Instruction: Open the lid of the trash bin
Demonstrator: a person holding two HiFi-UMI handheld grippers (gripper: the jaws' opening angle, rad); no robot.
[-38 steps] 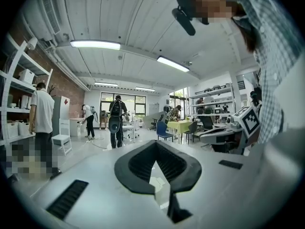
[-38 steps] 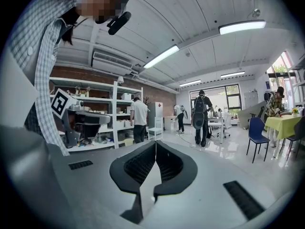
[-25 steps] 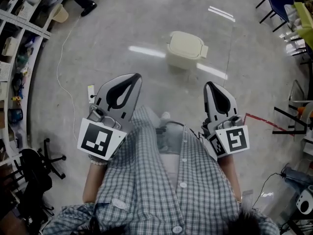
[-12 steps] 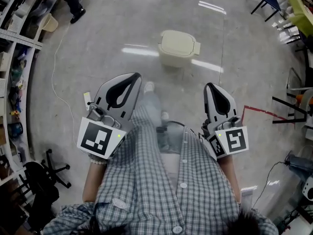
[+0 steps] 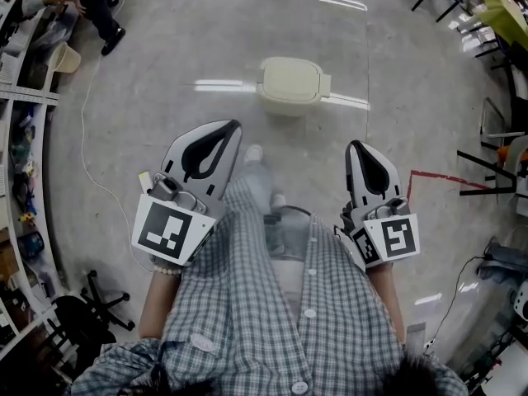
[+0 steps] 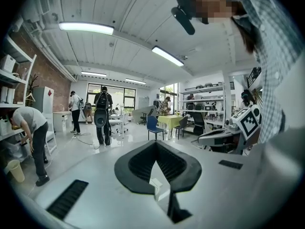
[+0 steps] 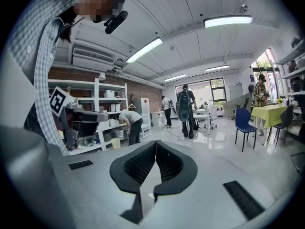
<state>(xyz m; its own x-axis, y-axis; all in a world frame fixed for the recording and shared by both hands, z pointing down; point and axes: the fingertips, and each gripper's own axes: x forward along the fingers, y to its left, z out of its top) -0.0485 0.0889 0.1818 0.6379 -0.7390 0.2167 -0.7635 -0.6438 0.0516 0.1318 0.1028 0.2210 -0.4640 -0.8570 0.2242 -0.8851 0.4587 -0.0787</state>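
- Trash bin (image 5: 291,83): cream, squat, standing on the grey floor (image 5: 165,73) ahead of the person, in the upper centre of the head view. Its lid (image 5: 290,73) lies flat on the body. Nothing touches it.
- Left hand-held gripper (image 5: 233,126): held low in front of the body and pointing forward, well apart from the bin. Its own view shows the two jaw tips pressed together, with only the teardrop hollow behind them open. It grips nothing.
- Right hand-held gripper (image 5: 354,143): roughly level with the left one, also pointing forward and well short of the bin. Its jaws meet at the tips and it is empty.
- Marker cubes: one on the rear of the left gripper (image 5: 169,231), one on the right (image 5: 388,236).
- Person: a checked shirt (image 5: 272,312) fills the lower centre of the head view.
- Floor items: a red tape line (image 5: 433,176) to the right, a white cable (image 5: 85,163) trailing on the left, and a black office chair (image 5: 91,308) at lower left.
- Room, from the gripper views: a blue chair (image 7: 244,120), white shelving (image 7: 102,111), and several people standing or bending at the far end.
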